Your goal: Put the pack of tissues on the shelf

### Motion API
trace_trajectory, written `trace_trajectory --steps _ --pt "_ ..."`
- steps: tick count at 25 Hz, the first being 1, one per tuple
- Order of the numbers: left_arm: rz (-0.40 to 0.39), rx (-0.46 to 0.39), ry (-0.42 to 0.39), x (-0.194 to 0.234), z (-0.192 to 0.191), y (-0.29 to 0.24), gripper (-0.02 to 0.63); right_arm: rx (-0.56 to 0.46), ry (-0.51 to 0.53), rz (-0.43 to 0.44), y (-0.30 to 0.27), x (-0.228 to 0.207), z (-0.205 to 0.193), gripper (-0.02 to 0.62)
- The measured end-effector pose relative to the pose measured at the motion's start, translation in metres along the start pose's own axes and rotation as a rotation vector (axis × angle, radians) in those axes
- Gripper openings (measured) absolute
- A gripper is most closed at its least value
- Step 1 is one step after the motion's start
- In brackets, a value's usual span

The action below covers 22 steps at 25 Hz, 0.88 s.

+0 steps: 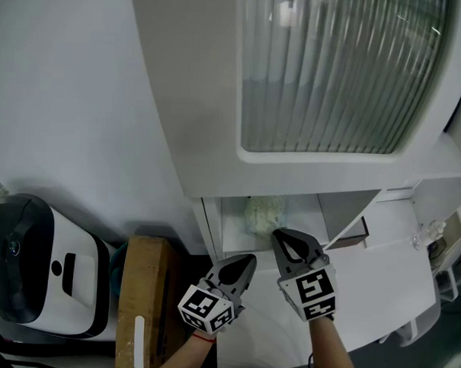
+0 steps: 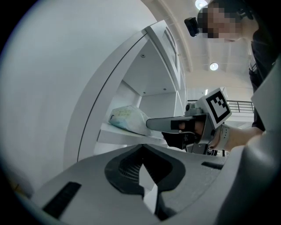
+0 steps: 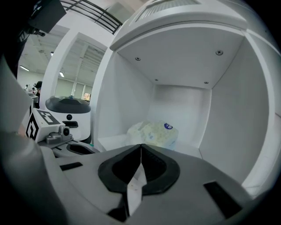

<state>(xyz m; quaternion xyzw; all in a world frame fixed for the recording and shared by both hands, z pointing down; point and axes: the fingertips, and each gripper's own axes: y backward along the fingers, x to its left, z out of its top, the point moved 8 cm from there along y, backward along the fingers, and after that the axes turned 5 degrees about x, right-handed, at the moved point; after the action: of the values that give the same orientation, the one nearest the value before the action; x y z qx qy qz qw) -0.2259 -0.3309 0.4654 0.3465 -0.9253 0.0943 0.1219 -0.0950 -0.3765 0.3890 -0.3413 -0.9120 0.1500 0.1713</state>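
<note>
The pack of tissues (image 1: pixel 266 214), pale yellow-green and soft, lies inside the white shelf (image 1: pixel 236 231) compartment, toward its back. It shows in the right gripper view as the pack (image 3: pixel 153 134) and from the side in the left gripper view as the pack (image 2: pixel 127 118). My right gripper (image 1: pixel 278 236) is shut and empty, its tip just in front of the pack at the shelf opening. My left gripper (image 1: pixel 248 260) is shut with nothing in it, lower and to the left, in front of the shelf edge. The right gripper (image 2: pixel 151 124) also shows in the left gripper view, close beside the pack.
A white cabinet with a ribbed glass door (image 1: pixel 335 69) rises above the compartment. A white and black machine (image 1: pixel 36 266) and a cardboard box (image 1: pixel 141 305) stand at the left. A white counter (image 1: pixel 386 293) extends to the right.
</note>
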Motion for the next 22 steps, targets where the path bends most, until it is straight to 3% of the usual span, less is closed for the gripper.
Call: trace_trajectory --steps 22 --pt "0.014 -0.008 0.015 -0.002 -0.003 0.007 0.006 -0.069 -0.006 -0.003 0.01 0.008 -0.001 0.008"
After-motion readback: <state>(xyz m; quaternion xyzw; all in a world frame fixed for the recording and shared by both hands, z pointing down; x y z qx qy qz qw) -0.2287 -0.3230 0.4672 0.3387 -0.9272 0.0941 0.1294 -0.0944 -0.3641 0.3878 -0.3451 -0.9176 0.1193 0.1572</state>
